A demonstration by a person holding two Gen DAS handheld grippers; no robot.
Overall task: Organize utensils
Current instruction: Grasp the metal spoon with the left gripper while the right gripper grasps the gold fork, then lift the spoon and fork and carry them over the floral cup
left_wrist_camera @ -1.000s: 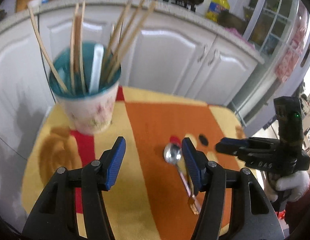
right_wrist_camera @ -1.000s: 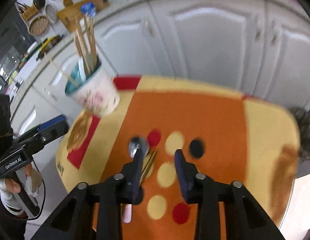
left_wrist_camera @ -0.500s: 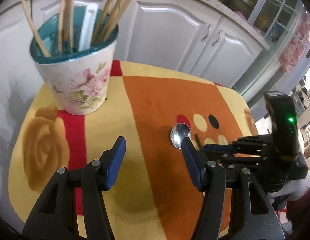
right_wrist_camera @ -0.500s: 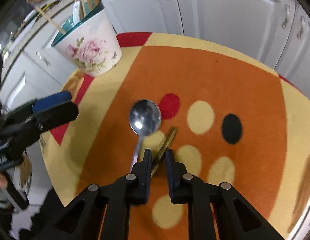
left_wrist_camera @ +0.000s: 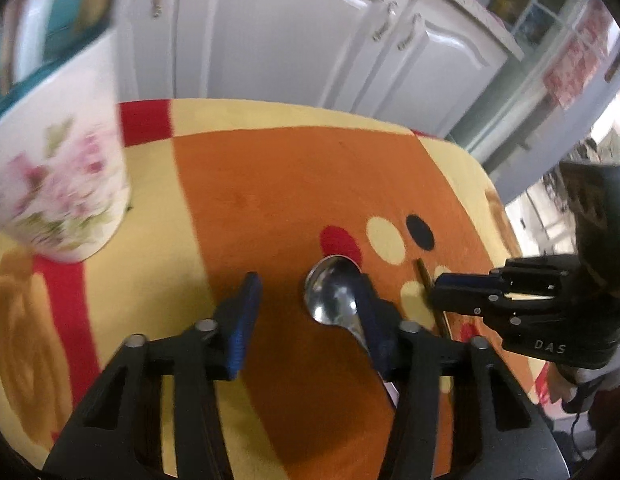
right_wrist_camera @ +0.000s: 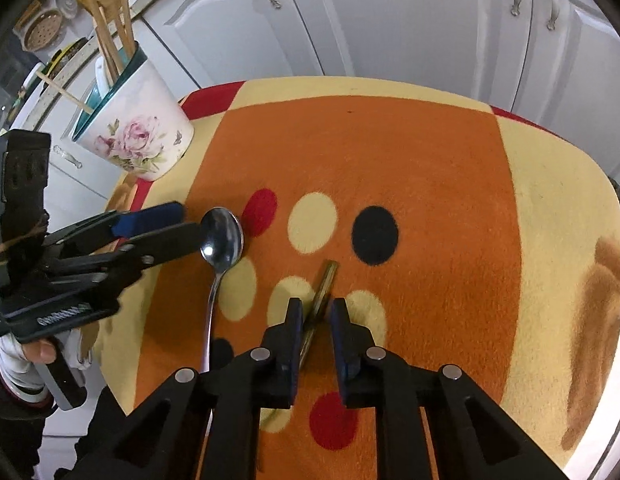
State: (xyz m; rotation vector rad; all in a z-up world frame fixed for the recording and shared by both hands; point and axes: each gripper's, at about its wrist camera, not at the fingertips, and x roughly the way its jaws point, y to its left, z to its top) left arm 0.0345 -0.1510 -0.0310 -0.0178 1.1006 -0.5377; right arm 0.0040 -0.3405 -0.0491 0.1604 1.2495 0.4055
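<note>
Both tools lower now, left tool [left_wrist_camera: 305,312] beside spoon [left_wrist_camera: 332,296], orange mat [left_wrist_camera: 289,192] ahead bare.

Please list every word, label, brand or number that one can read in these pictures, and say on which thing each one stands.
"DAS": white letters on the black body of the right gripper, seen from the left wrist; the letters may go on out of sight.
White print on the body of the left gripper, seen from the right wrist: too small and blurred to read.
Nothing else is readable.

White panelled cabinet doors [right_wrist_camera: 410,20] with metal handles [right_wrist_camera: 552,4] stand behind the worktop, which is draped in an orange, yellow and red cloth [right_wrist_camera: 390,152]; a glazed cupboard [left_wrist_camera: 526,4] stands far right.
</note>
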